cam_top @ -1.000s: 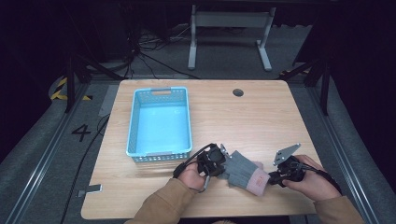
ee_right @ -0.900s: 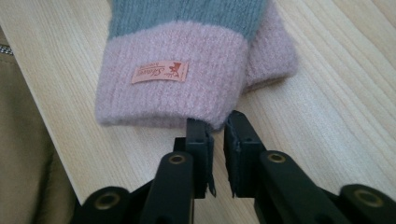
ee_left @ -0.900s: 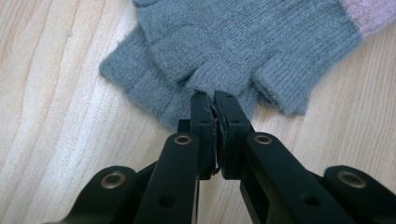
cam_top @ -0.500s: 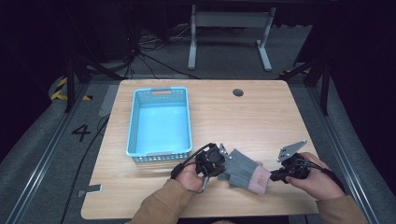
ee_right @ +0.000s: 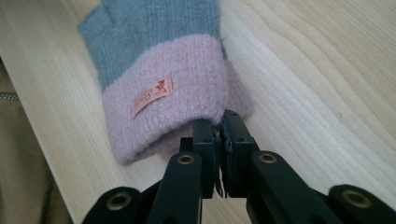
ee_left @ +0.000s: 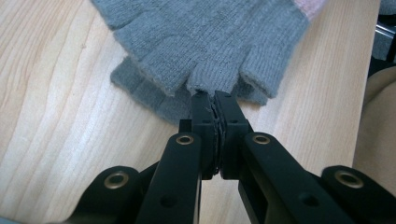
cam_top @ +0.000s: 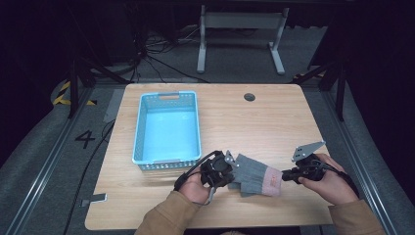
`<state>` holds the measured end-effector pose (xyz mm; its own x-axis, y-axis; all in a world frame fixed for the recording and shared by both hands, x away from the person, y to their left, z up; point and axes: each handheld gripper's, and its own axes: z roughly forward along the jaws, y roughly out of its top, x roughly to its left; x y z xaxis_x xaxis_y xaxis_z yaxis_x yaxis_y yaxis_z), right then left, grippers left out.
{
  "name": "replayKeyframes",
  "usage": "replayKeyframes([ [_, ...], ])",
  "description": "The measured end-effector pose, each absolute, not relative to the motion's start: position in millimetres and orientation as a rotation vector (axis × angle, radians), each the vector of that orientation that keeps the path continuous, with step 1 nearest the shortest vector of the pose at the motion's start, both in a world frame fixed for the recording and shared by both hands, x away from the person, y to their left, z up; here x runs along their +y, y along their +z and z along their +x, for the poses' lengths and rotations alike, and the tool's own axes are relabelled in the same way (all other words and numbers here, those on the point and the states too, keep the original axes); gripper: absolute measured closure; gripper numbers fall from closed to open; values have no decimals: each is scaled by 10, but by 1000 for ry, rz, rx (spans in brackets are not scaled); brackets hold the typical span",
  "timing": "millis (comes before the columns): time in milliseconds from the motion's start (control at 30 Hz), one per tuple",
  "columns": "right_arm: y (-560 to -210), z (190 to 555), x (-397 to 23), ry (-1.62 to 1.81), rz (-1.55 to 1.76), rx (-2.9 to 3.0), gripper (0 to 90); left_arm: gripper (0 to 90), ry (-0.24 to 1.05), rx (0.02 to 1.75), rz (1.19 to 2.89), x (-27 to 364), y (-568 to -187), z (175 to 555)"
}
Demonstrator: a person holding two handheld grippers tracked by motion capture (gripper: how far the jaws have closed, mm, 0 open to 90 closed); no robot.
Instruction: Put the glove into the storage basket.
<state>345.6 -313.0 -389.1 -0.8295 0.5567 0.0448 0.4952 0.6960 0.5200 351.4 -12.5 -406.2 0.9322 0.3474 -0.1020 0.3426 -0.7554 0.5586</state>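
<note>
A grey fingerless knit glove (cam_top: 252, 177) with a pink cuff lies near the table's front edge between my two grippers. My left gripper (cam_top: 234, 172) is shut on the tip of one finger stub of the glove (ee_left: 210, 42), its jaws (ee_left: 213, 95) pressed together on the knit. My right gripper (cam_top: 285, 176) is shut on the edge of the pink cuff (ee_right: 159, 116), which carries a small orange label; its tips (ee_right: 219, 122) pinch the cuff's rim. More grey and pink knit shows under the top layer; I cannot tell whether it is a second glove.
A light blue plastic basket (cam_top: 142, 122) stands at the left of the wooden table (cam_top: 254, 127), close to my left hand. A round cable hole (cam_top: 249, 97) sits at the table's back. A table frame and cables stand on the floor beyond.
The right gripper has drawn in to the pink cuff and closed on it. The left hand has risen slightly with the glove's finger end.
</note>
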Motion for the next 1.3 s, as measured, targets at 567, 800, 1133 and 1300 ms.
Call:
replayKeyframes([
  [567, -4013, 3613, -3068, 791, 943, 2760, 858, 881, -57, 465, 2557, -197, -4150, 3479],
  [800, -4113, 3653, -3069, 775, 980, 2756, 857, 881, -76, 473, 2576, -240, -4239, 3514],
  [1133, -4187, 3673, -3103, 777, 998, 2715, 756, 814, -93, 473, 2584, -241, -4274, 3539],
  [1300, -4180, 3677, -3152, 787, 1021, 2685, 716, 747, -98, 480, 2561, -224, -4246, 3536],
])
